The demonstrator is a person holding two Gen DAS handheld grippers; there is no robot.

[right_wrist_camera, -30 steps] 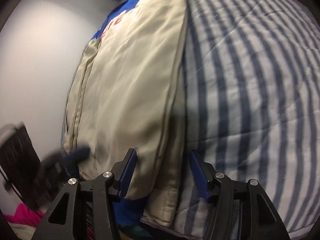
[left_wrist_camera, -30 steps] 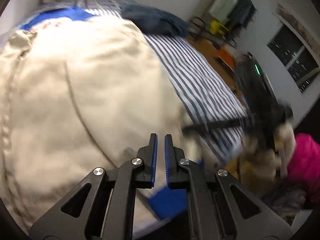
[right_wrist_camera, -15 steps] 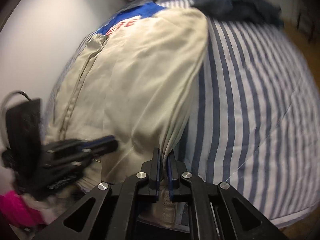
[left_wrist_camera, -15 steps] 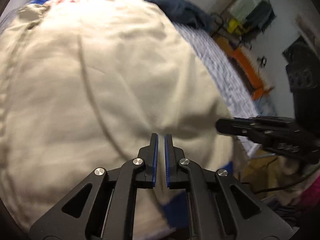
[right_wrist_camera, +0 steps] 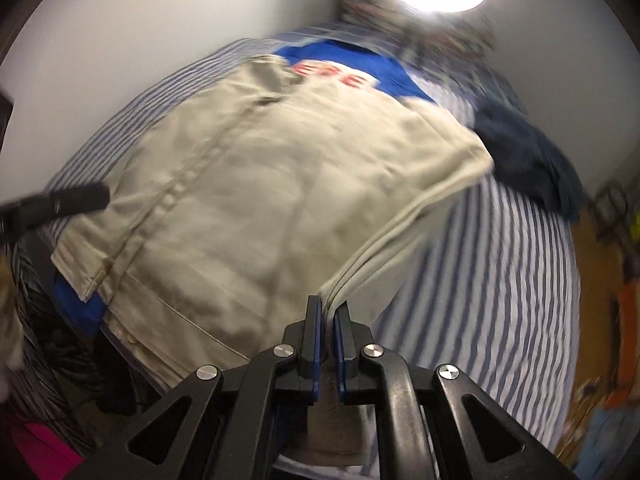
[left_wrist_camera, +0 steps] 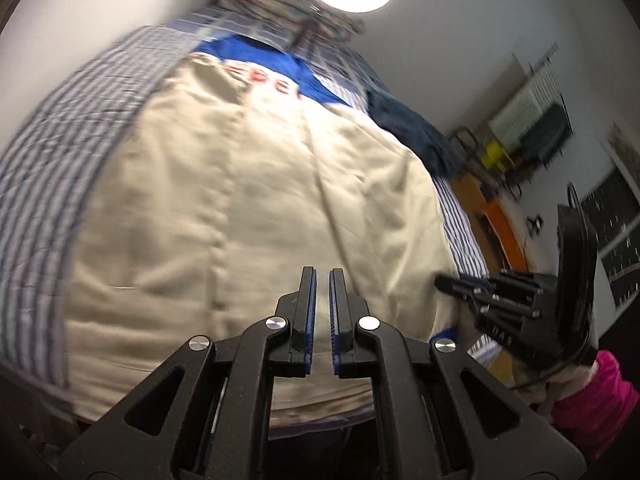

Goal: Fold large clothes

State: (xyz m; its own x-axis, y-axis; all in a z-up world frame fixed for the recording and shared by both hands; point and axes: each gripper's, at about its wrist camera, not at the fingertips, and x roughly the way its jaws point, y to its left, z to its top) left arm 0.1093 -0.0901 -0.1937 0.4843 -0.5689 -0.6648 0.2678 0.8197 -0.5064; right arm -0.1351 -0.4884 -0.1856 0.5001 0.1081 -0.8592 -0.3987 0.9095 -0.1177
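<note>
While pinched, the beige garment (right_wrist_camera: 280, 184) creases softly.

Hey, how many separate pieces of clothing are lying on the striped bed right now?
3: the large beige fabric garment on top, a blue garment with red lettering beneath it, and a crumpled dark navy garment at its far right corner. More may be hidden underneath.

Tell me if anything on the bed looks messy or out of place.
A dark blue garment lies crumpled on the striped bedding past the beige garment's far corner. A blue garment with red lettering pokes out from under the beige one at its far end.
</note>
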